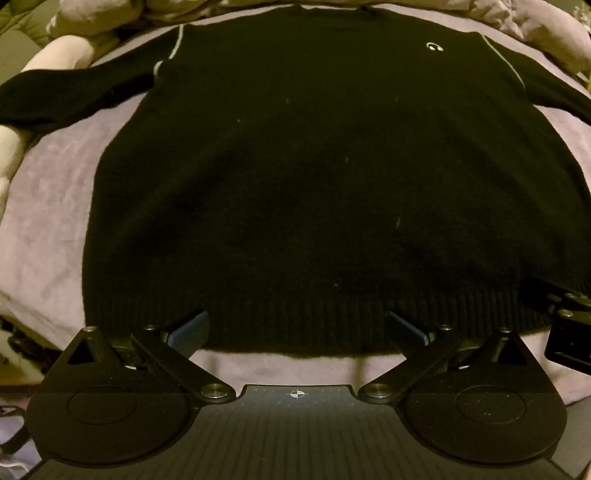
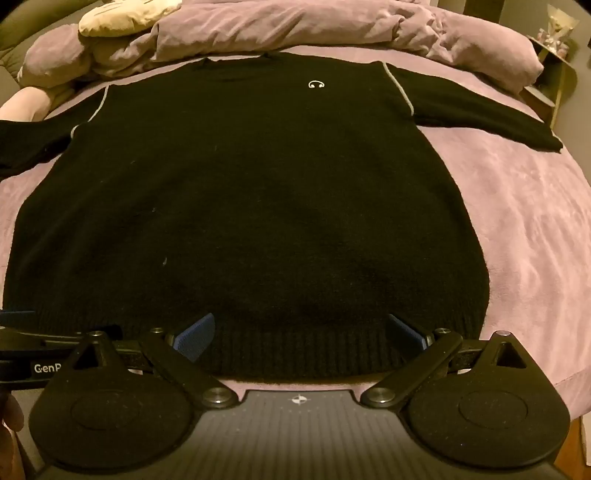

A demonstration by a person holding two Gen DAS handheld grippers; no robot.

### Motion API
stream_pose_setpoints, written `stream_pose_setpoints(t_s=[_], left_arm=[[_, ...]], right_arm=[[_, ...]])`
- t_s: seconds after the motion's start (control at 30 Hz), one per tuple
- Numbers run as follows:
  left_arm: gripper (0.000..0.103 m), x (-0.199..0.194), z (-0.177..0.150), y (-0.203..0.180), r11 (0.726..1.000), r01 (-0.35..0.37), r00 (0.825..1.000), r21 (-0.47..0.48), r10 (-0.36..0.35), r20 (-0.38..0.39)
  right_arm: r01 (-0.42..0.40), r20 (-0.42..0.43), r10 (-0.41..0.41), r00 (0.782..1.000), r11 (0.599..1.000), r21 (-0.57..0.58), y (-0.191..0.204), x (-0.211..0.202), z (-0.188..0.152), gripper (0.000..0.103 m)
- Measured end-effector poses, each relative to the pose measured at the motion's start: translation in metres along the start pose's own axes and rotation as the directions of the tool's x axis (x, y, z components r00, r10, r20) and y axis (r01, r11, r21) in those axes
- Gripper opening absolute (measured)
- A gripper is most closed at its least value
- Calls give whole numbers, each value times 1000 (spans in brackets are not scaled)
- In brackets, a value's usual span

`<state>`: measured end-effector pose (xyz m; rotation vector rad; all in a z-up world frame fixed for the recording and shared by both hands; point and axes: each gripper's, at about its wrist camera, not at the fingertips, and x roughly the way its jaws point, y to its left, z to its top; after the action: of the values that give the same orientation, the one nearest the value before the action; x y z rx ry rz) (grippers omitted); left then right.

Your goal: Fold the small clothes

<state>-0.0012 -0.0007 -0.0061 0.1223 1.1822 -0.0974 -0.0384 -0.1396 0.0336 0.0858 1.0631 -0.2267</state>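
Lilac velvety bed cover spans both views, with rumpled lilac bedding heaped at the far end. Black knitted long-sleeved sweater lies flat on the cover, front up, sleeves spread to either side, ribbed hem nearest the cameras. Left gripper hangs over the hem, jaws spread wide, nothing between them. Right gripper sits just beside it over the same hem, likewise released and empty. Small white embroidered logo marks the chest.
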Motion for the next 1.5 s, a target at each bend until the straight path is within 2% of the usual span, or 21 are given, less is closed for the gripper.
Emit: stream_pose_setpoints(t_s=[0.53,0.97,1.1,1.2,1.3,1.4,1.5], left_arm=[[103,7,3,-2,1000,-14,1000,3,14,5],[103,18,7,-4,1000,2,1000,-12,-2,9],[103,24,8,-7,999,-44,999,9,44,-12],[103,24,10,-7,999,-49,999,-17,49,-12],[103,17,16,-4,994,-82,996,-70,85,32],[103,12,27,-4,987,-134,986,-93,142,82],[103,12,42,-10,983,-154,980,-102,165,111]], right_arm=[[-8,-25,9,1000,1000,21,-6,11,1,99],[-23,-70,27,997,998,54,-11,30,-1,99],[-50,-81,57,995,995,88,-15,38,2,99],[-71,-82,80,993,992,103,-19,42,4,99],[-113,-58,123,991,983,147,-33,51,9,99],[-180,-8,186,983,959,218,-51,60,15,99],[-221,23,223,975,942,252,-65,74,16,99]])
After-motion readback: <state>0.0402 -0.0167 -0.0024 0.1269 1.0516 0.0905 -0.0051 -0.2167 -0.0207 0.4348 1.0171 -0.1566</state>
